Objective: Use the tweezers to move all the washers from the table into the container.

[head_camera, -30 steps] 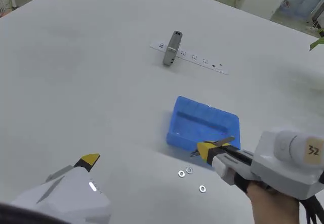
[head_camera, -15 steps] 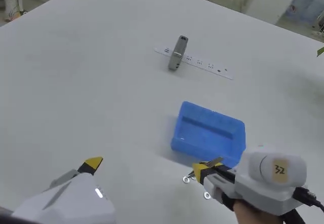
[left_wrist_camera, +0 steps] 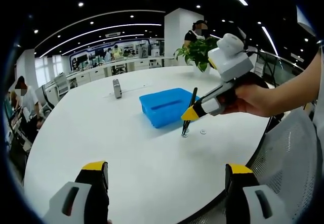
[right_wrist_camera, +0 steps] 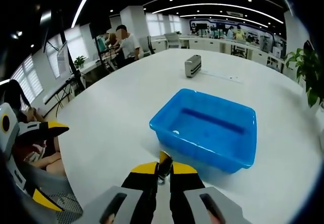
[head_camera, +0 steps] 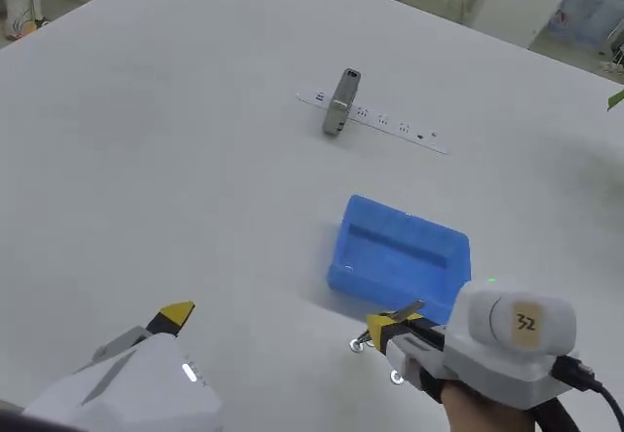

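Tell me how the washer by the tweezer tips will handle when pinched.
The washer is a thin metal ring lying flat on the smooth white table, so it will probably skid before it lifts. It looks very light; the tweezers in the right claw should carry it easily, though it may slip free. Dropped on edge, it could roll.

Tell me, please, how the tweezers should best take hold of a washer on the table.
Probably its ring: the washer lies flat on the table, so bring the tweezers down from above, one tip through the hole, one outside the rim.
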